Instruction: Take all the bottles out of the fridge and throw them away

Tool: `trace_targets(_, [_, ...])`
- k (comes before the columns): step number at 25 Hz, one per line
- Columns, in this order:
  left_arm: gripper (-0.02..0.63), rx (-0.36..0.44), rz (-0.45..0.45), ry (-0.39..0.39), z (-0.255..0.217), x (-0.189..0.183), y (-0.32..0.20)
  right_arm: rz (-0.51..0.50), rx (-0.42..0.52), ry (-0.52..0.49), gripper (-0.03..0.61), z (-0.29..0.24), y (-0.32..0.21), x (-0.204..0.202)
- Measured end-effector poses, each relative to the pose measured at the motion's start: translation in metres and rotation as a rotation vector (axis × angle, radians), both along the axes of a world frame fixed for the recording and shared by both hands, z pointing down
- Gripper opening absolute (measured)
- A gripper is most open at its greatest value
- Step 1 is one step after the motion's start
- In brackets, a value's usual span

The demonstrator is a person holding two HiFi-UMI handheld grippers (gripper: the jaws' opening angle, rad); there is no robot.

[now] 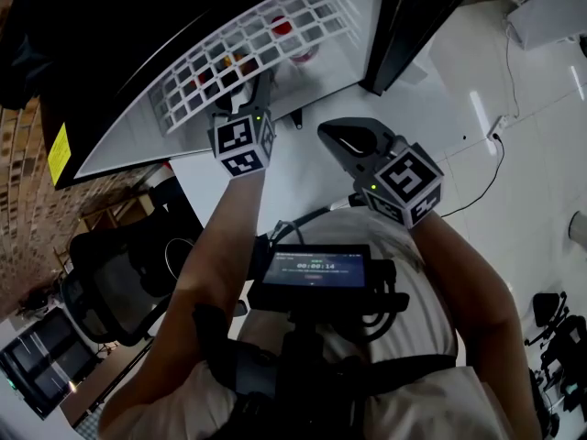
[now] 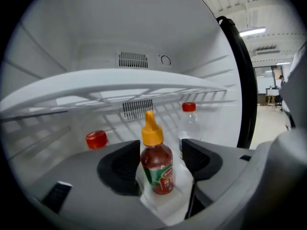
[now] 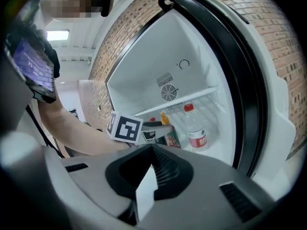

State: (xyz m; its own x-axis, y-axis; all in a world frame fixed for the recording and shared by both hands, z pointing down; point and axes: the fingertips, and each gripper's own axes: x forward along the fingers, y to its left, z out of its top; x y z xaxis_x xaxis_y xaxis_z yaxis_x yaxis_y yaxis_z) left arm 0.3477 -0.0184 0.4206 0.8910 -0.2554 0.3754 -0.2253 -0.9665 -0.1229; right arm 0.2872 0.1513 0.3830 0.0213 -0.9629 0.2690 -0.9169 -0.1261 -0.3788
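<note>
The left claw (image 2: 160, 150) stands wide, with the sauce bottle (image 2: 156, 164) between its pads but untouched, on the fridge floor (image 2: 211, 128). It would do best to close on the bottle's body below the orange cap, staying clear of the water bottle (image 2: 188, 123) at one o'clock. The right claw (image 3: 152, 174) is closed and empty, outside the fridge.

The left arm (image 1: 215, 246) stretches forward with its forearm bare. It carries the left gripper (image 1: 261, 88) ahead, tipped slightly downward, jaws standing apart. The right arm (image 1: 477, 282) is bent nearer the body. The right gripper (image 1: 332, 136) sits beside and behind the left, jaws closed together.
</note>
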Motion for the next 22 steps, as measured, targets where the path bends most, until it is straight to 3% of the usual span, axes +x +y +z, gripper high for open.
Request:
trace_targets(10, [0.277, 0.057, -0.025, 0.094, -0.030, 0.009, -0.017, -0.040, -0.040, 0.005, 0.005, 0.006, -0.003, -0.008])
trace_targets(15, [0.148, 0.059, -0.018, 0.112, -0.035, 0.009, -0.015, -0.066, -0.068, -0.006, 0.005, 0.013, -0.004, -0.016])
trace_targets(22, [0.137, -0.008, -0.004, 0.109, -0.037, -0.001, -0.003, -0.087, -0.081, -0.010, 0.005, 0.018, -0.006, -0.022])
